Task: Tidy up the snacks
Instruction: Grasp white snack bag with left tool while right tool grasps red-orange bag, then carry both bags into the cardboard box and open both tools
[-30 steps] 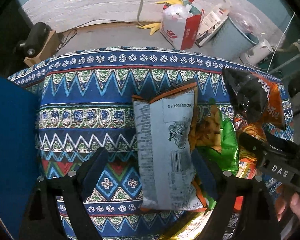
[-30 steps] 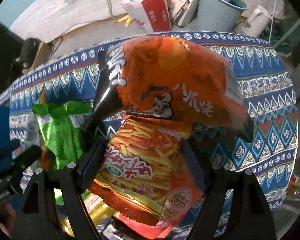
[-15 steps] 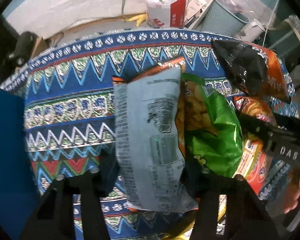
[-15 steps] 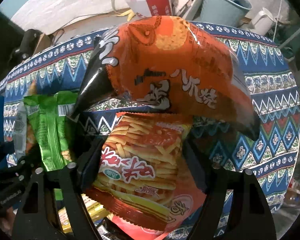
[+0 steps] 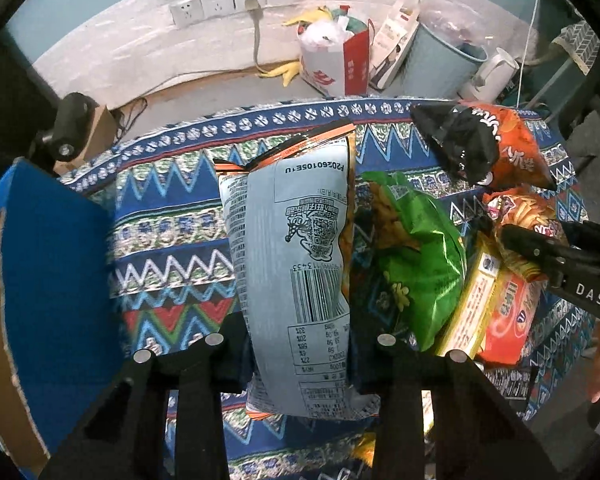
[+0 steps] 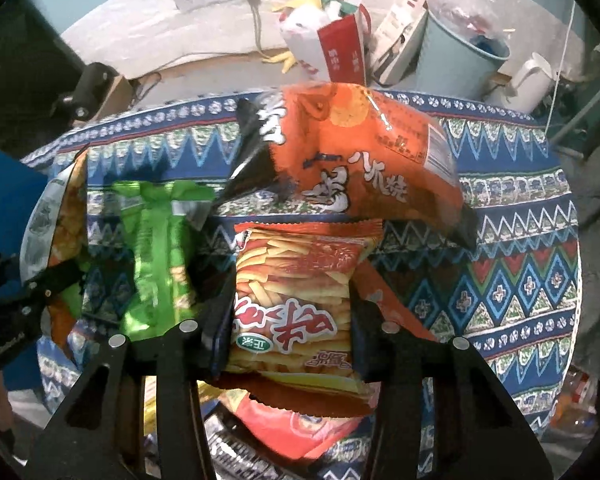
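Observation:
The grey-backed snack bag (image 5: 296, 248), barcode side up, stands between the fingers of my left gripper (image 5: 300, 344). The jaws are closing and their pads press its sides. In the right wrist view the red fries bag (image 6: 296, 288) sits between the pads of my right gripper (image 6: 288, 320), whose jaws are also closing and squeeze it. A green bag (image 5: 416, 264) lies between the two held bags. An orange and black bag (image 6: 360, 160) lies just beyond the fries bag. The right gripper's body (image 5: 560, 264) shows at the right of the left wrist view.
A patterned cloth (image 5: 172, 240) covers the table. A blue box (image 5: 48, 280) stands at its left edge. A yellow box (image 5: 472, 304) and a red pack (image 5: 508, 320) lie under the pile. On the floor behind are a red-white shopping bag (image 5: 336, 60), a teal bin (image 5: 440, 64) and a white kettle (image 5: 492, 76).
Both grippers went from wide open to narrowed onto their bags. The grey-backed bag and the fries bag have come up a little with the grippers.

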A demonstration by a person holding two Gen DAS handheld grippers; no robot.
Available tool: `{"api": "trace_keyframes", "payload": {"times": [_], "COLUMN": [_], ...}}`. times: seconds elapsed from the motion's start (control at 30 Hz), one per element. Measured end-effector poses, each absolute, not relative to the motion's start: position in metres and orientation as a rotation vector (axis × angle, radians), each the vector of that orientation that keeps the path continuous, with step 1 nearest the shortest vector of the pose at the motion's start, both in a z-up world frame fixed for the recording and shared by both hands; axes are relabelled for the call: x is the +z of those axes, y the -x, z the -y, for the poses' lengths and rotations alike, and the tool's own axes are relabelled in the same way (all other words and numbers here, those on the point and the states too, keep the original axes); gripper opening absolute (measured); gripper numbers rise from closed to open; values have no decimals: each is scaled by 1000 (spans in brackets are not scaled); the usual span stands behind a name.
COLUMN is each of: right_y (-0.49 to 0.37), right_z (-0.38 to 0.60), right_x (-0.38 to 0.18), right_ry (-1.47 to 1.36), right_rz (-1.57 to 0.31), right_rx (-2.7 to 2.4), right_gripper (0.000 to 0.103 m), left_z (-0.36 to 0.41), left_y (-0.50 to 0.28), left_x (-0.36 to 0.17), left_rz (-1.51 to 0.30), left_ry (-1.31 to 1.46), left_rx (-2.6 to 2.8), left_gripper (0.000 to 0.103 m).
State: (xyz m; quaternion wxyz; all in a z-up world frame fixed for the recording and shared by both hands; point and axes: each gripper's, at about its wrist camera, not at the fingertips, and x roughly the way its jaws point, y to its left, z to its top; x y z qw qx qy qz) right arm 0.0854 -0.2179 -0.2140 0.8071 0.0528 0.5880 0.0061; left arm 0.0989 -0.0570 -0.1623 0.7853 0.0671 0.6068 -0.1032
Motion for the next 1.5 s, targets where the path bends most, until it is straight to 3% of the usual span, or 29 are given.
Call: {"api": "trace_keyframes", "payload": {"times": [1.0, 1.5], "right_y": [-36, -42], "right_z": [143, 95], "right_x": [-118, -112], "right_ry": [4, 52], "right_rz": [-1011, -983], "right_rx": [204, 287], "right_gripper": [45, 45], "left_z": [4, -37], "left_y": [-40, -28], "left_x": [-70, -44], "left_rz": [-1123, -1049], "left_ry": [-132, -123], "left_rx": [-237, -182], "left_gripper": [36, 36]}}
